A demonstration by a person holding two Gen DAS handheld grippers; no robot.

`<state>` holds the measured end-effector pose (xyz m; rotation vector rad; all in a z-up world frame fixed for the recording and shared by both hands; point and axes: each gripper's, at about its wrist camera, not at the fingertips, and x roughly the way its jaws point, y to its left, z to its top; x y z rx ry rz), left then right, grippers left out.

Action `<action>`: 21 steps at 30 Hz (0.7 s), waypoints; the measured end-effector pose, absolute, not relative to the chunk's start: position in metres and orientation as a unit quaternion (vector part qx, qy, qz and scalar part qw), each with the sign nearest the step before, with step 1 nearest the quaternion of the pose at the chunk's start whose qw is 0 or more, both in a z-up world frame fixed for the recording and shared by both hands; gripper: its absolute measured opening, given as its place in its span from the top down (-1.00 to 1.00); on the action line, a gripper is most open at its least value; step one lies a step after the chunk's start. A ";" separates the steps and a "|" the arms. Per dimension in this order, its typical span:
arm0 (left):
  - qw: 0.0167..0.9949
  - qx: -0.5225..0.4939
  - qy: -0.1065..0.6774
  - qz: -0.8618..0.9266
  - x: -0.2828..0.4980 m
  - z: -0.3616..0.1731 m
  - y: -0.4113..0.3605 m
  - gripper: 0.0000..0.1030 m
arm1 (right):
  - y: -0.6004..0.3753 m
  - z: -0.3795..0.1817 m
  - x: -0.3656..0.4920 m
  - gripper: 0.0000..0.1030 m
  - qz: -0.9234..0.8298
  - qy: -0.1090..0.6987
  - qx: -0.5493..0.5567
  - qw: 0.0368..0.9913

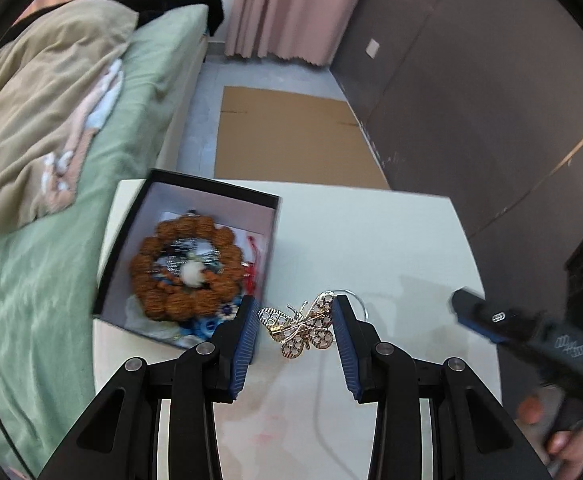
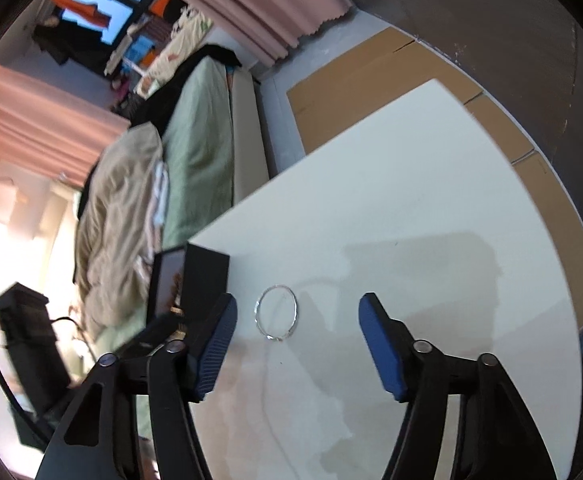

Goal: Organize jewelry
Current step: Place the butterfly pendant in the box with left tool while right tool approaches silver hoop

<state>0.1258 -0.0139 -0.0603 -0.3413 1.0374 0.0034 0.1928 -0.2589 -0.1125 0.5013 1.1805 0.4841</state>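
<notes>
A black box [image 1: 139, 236] at the table's [image 1: 391, 240] left holds a bead bracelet [image 1: 183, 268]. The left gripper [image 1: 296, 322] clamps a gold butterfly brooch [image 1: 301, 326] (both pads touching its wings). The right gripper [image 2: 297, 316] hangs unclenched over a thin ring [image 2: 276, 316] lying on the table.

Your left gripper [image 1: 296, 322]: black linkage arms, silver pivot screws, ribbed blue pads. Right gripper [image 2: 297, 320] identical; white markings at three o'clock.
</notes>
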 end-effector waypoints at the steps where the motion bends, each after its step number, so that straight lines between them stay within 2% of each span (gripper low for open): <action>1: 0.856 -0.166 0.490 0.001 0.123 -0.057 -0.009 0.23 | -0.254 -0.115 0.192 -0.18 0.221 0.548 0.223 0.775; 8: 0.866 -0.207 0.454 0.005 0.106 -0.042 0.032 0.23 | -0.224 -0.126 0.188 0.15 0.211 0.562 0.167 0.782; 17: 0.859 -0.248 0.448 0.002 0.104 -0.052 0.060 0.23 | -0.188 -0.134 0.181 0.31 0.188 0.562 0.081 0.801; 21: 0.852 -0.251 0.460 -0.001 0.109 -0.060 0.057 0.23 | -0.180 -0.141 0.183 0.61 0.166 0.562 0.057 0.808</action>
